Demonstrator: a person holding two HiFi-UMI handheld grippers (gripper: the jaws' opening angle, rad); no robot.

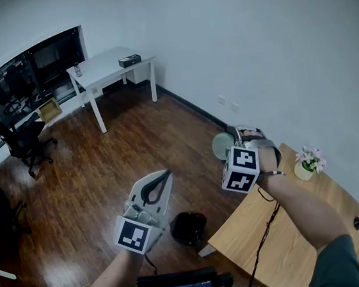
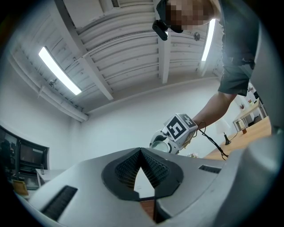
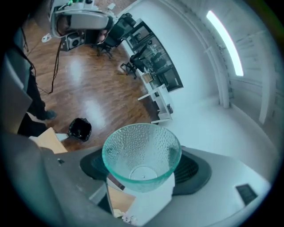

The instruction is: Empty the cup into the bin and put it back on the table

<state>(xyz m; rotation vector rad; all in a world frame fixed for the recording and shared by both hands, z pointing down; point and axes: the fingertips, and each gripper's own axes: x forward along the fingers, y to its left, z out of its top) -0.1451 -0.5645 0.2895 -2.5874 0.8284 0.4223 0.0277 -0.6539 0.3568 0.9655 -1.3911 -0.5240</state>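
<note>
My right gripper has its jaws clamped on the cup, which looks empty; the left gripper has its jaws closed on nothing. I judge this the return step: lower the cup upright onto the table, then release.

An office: a white desk stands against plain white walls, black swivel chairs sit on dark wood-plank flooring beside a long dark window, and strip lights cross the ceiling.
</note>
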